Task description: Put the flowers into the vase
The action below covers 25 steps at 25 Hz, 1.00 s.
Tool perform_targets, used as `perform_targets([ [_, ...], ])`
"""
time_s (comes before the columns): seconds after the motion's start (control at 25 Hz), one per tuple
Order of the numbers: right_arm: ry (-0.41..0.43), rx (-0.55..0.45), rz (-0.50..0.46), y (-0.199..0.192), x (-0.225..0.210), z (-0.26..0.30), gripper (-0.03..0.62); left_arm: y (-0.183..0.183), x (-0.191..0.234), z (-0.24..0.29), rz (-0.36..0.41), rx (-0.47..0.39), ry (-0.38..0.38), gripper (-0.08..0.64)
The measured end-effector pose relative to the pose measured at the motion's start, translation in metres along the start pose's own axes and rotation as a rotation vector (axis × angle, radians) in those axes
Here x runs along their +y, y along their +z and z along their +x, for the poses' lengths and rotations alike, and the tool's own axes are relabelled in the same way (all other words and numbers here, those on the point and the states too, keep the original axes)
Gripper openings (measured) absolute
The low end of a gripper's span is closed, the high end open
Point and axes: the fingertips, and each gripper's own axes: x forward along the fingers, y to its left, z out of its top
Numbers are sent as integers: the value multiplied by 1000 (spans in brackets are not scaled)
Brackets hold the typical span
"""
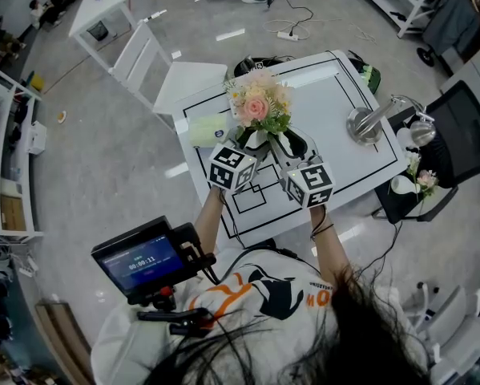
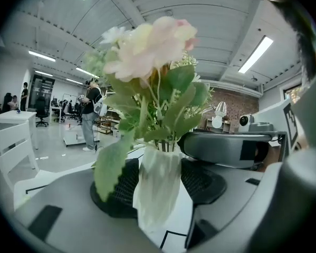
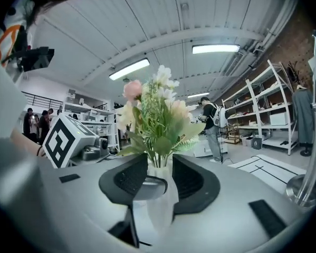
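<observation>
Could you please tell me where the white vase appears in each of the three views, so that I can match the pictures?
Head view: the vase is at the centre, just under the pink rose.
Left gripper view: the vase is low at the centre and large; the rose looks pale above it.
Right gripper view: the vase is low at the centre; the rose is up and to the left.
Shared landmark: the pink rose.

Bright, even light falls from ceiling strip lamps (image 3: 216, 48), leaving only faint, soft shadows. The white table (image 1: 328, 111) shows a pale streak of glare near its far edge. Both gripper views bulge heavily and fall to black at the corners. In the left gripper view the flowers (image 2: 150, 41) and vase (image 2: 158, 186) are blurred and washed out; the far room reads sharper
</observation>
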Motion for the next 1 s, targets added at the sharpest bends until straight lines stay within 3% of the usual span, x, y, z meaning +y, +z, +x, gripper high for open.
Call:
perform_targets([
  [0.08,2,6,22,-2,-2,-3,156,1,1,0,-2,-2,3,255],
  [0.4,-8,0,77,-4,-7,-9,160,2,1,-1,24,-4,1,255],
  [0.6,-9,-12,107,-4,-10,-9,160,5,-1,-3,-8,-36,-14,265],
  [1.0,-30,-37,165,0,-14,-27,160,-9,-7,-22,-36,14,-19,299],
])
